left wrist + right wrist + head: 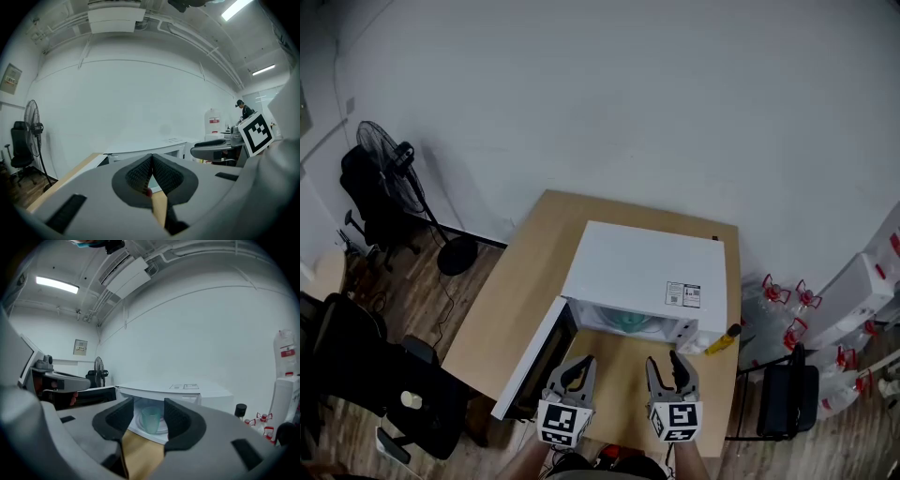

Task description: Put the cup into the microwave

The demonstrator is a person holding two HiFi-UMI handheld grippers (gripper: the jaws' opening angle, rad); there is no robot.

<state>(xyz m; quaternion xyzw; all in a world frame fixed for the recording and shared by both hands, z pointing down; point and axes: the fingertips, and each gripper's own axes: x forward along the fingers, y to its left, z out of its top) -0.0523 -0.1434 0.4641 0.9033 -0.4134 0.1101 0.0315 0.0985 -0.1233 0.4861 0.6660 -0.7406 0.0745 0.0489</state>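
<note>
A translucent teal cup (630,322) stands upright on the turntable plate inside the white microwave (647,272), whose door (534,356) hangs open to the left. Both grippers are held side by side in front of the oven's opening, above the table's near edge. My left gripper (578,367) is shut, its pads meeting with nothing between them (152,157). My right gripper (672,361) has its jaws apart and empty. Between them, in the right gripper view, the cup (151,419) shows farther off in the oven cavity (183,390), untouched by either gripper.
The microwave sits on a wooden table (534,244) against a white wall. A small yellow bottle with a black cap (722,339) lies by the oven's right front corner. A standing fan (394,169) and black chairs (366,202) are at left, water jugs (787,300) at right.
</note>
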